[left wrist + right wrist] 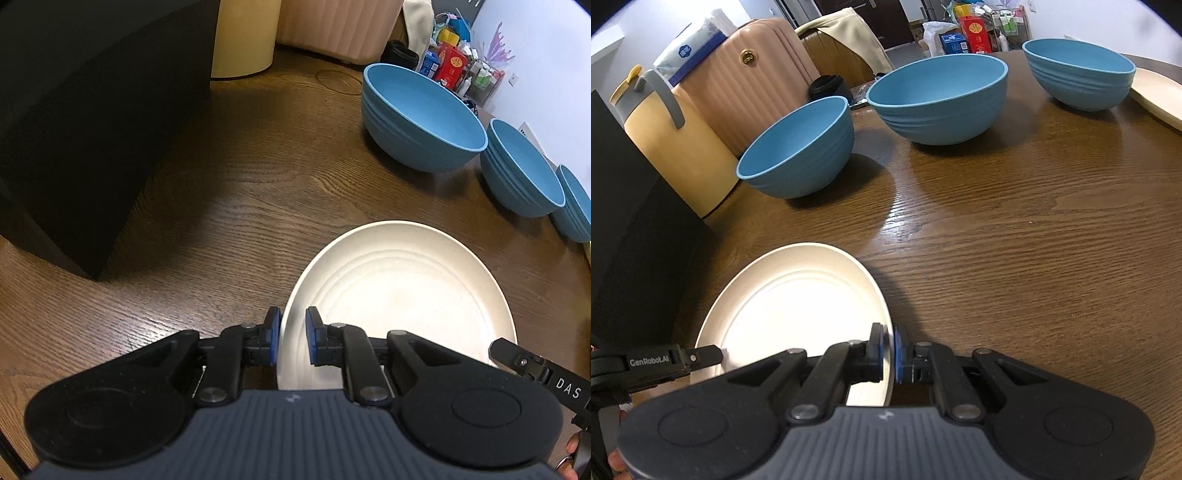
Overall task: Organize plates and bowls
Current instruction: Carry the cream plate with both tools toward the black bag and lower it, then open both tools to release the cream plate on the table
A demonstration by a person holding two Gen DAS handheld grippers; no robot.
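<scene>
Both grippers pinched one cream plate (399, 291): left gripper (293, 338) on its 9 o'clock rim, right gripper (889, 350) at 3 o'clock. Three blue bowls (938, 99) stood beyond.

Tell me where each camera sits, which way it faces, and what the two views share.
Left wrist: sits on the left gripper, looking down over the cream plate toward the blue bowls; the other gripper's tip enters at lower right.
Right wrist: sits on the right gripper, looking down across the wooden table at three bowls; the left gripper's arm enters at lower left.
Shared: the same plate, each gripper's fingers closed on an opposite rim, and the bowls.
</scene>
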